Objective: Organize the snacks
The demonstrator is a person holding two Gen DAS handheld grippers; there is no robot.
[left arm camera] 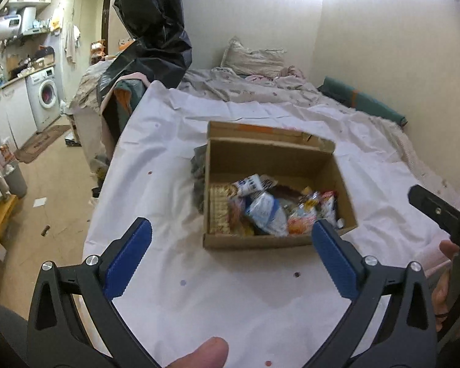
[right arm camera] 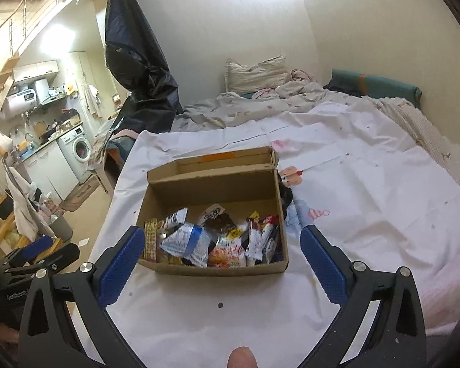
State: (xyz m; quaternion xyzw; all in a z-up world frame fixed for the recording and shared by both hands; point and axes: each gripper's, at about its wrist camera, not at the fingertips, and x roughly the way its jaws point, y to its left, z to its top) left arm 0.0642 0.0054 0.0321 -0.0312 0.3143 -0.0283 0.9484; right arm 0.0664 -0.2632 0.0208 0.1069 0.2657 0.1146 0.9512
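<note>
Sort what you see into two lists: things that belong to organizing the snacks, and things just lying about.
Belongs to the job:
- cardboard box, open on the white sheet
- snack packets inside it
- left gripper and right gripper, both open and holding nothing

Just lying about:
- pillow
- crumpled duvet
- black bag
- washing machine
- green cushion

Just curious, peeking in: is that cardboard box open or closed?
Open. The box has its lid flap folded back, and the snack packets inside show from above.
</note>
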